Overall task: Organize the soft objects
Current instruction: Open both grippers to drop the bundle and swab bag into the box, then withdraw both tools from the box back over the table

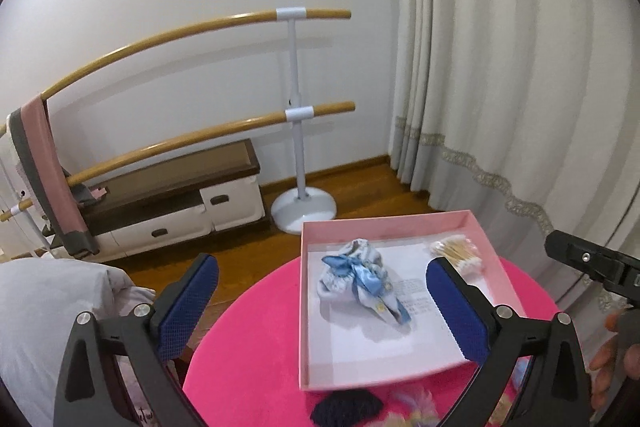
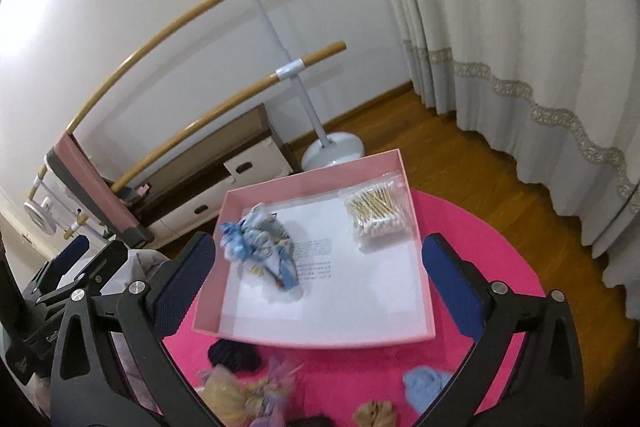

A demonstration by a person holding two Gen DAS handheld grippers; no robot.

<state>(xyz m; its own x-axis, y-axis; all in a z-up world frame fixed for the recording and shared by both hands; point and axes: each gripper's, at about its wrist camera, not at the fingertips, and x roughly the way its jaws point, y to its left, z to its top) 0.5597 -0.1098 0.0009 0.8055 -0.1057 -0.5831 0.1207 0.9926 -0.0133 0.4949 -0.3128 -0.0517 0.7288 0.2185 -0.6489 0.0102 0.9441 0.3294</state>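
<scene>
Both grippers, left (image 1: 322,301) and right (image 2: 318,283), stand released with nothing between their blue pads. Beyond them, mid-frame on the pink worktop (image 1: 248,355), the pink tray (image 2: 320,175) holds a crumpled blue-and-white cloth bundle (image 2: 260,241), ribbon-tied, lying left of bagged cotton swabs (image 2: 376,213).

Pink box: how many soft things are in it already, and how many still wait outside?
Done: one blue-and-white cloth bundle lies in the pink box, beside a bag of cotton swabs. In hand: nothing; the left hand-held gripper and the right hand-held gripper are both open and empty. Left: a dark scrunchie, a blue one, a tan one and a pastel one on the table.
</scene>
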